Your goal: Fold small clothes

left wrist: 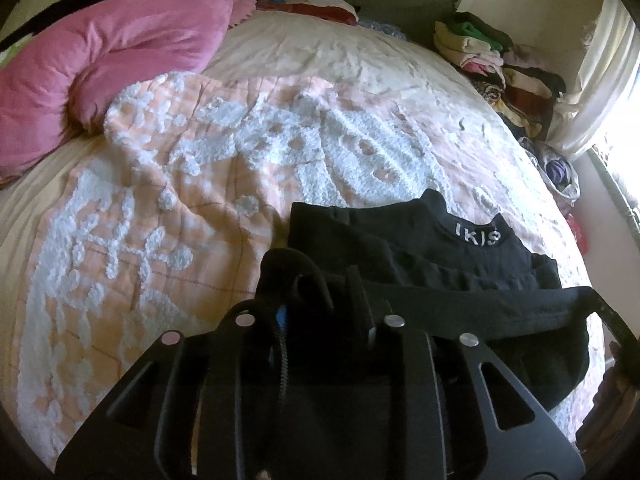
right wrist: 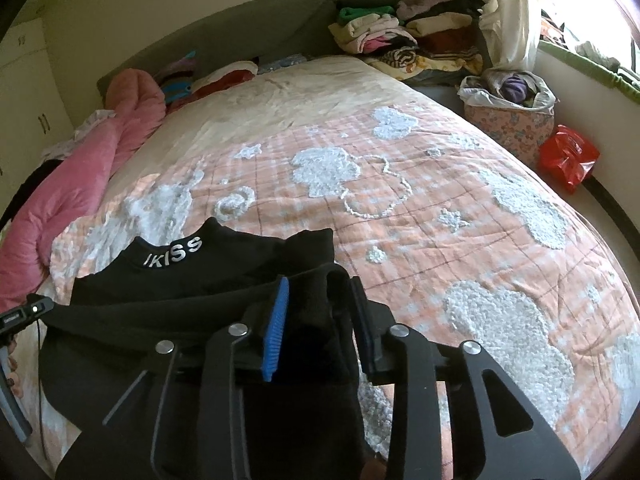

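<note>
Black top (right wrist: 208, 276) w/ white "IKISS" on collar, lying folded on peach checked quilt (right wrist: 440, 208). Right gripper (right wrist: 320, 320) parted, cloth fold between pads. Left gripper (left wrist: 320, 292) slightly parted, fabric draped over fingers.

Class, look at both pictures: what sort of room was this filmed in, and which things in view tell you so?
Most likely a home bedroom. A bed with a pink checked quilt fills the view, a rolled pink duvet lies along one side, and stacks of folded clothes sit by the curtained window.
</note>
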A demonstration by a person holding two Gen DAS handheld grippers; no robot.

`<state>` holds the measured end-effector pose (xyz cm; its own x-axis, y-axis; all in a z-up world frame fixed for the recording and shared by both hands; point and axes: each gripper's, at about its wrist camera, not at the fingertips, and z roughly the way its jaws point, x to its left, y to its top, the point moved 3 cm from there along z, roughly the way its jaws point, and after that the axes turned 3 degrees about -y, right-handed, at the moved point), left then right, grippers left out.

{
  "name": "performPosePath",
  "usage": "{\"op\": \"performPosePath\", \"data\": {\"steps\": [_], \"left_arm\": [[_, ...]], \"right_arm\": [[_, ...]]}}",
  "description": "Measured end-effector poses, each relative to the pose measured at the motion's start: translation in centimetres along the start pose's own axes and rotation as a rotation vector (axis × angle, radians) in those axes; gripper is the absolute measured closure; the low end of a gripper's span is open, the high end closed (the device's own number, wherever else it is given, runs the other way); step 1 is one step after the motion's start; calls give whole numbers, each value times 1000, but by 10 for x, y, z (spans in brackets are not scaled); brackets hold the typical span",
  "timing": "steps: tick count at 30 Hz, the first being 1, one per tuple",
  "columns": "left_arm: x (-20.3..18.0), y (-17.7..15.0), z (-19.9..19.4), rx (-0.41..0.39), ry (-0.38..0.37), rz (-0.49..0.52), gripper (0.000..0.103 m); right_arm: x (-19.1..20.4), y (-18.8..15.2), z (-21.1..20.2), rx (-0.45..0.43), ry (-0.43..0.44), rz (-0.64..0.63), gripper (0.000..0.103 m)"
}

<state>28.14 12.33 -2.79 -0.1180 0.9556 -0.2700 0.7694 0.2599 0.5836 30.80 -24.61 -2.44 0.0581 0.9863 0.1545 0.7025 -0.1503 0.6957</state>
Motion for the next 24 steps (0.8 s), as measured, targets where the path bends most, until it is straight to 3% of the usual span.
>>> {"op": "performPosePath", "data": {"steps": [7,18,20,24], "left_arm": [[-9,2,-12,-27,-6,35,71],[-25,8,-49,-105,2,103,52],[-27,9,-56,-120,0,112,42],[-28,9,-72,-148,-1,113,30]], "right_arm": [[0,2,-14,-34,-5,-4,57],[8,2,-45,-82,15,-23,46],[10,1,-52,-91,21,-29,44],[13,0,-66,-106,32,-41,37]]}}
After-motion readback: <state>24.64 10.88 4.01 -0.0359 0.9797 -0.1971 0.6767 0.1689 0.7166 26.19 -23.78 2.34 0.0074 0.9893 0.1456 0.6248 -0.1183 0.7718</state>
